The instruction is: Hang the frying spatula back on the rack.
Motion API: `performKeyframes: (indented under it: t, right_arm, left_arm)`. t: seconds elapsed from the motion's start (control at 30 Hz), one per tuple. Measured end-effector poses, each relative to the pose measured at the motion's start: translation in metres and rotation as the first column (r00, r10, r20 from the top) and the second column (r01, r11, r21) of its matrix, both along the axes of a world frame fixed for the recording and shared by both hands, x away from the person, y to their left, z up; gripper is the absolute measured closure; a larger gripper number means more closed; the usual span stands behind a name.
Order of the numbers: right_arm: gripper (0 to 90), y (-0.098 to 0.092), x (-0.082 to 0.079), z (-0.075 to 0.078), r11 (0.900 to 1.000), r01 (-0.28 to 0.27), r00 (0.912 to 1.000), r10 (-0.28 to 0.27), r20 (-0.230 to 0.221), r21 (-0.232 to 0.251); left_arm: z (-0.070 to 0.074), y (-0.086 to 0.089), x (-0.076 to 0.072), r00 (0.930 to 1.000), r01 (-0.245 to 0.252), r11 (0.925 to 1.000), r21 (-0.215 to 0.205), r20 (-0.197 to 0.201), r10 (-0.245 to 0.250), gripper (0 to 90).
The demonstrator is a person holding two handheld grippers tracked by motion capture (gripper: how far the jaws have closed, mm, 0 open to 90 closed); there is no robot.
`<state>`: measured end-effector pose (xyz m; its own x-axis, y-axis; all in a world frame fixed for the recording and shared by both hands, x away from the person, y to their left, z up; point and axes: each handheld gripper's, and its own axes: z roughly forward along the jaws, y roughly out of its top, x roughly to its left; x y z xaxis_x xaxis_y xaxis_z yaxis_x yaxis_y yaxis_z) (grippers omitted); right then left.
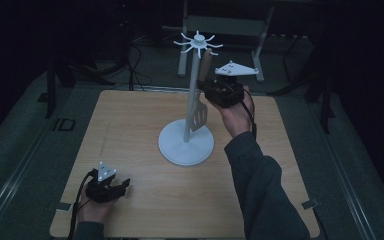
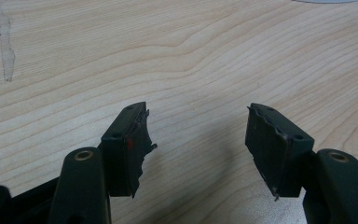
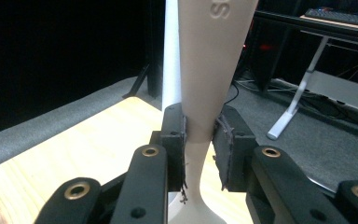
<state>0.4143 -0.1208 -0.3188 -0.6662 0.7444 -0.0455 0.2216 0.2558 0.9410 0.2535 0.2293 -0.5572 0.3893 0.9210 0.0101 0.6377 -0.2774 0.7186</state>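
Overhead, a wooden counter (image 1: 145,120) carries a white utensil stand (image 1: 186,142) near its centre, a round base with a tall pole topped by radiating hooks. At about one o'clock from the base, the right tool (image 1: 211,91), held up in the person's right hand (image 1: 237,116), is clamped on the handle of a slotted spatula (image 1: 200,112) that hangs upright just beside the pole, its blade above the base; the right gripper view shows both jaws pressing the pale handle (image 3: 200,107). At seven o'clock, near the counter's front edge, the left tool (image 1: 125,185) rests low in the left hand (image 1: 94,210) with its jaws spread wide over bare wood.
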Motion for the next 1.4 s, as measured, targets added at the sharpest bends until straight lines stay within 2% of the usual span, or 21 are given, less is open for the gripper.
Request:
performKeyframes:
  t: [0.77,1.13,1.27,1.4]
  right_arm:
    - [73.5,-0.004,-0.003,-0.005,0.999,0.000,0.9999,0.000,0.010,0.032]
    - [56.3,-0.011,-0.006,-0.010,0.999,0.000,0.9998,0.000,0.017,0.033]
    - [48.5,-0.014,-0.007,-0.012,0.999,0.019,0.9996,-0.020,0.020,0.037]
    - [45.6,-0.018,-0.008,-0.013,0.999,0.030,0.9994,-0.031,0.018,0.040]
  left_arm:
    - [0.000,-0.001,0.001,1.0000,0.003,1.0000,0.005,-0.001,-0.003,39.5]
    - [-0.001,-0.002,0.000,1.0000,0.005,1.0000,0.005,-0.004,-0.005,39.5]
    - [-0.001,-0.002,0.000,1.0000,0.006,1.0000,0.006,-0.004,-0.006,39.5]
    - [-0.001,-0.002,0.000,1.0000,0.006,1.0000,0.007,-0.004,-0.006,39.5]
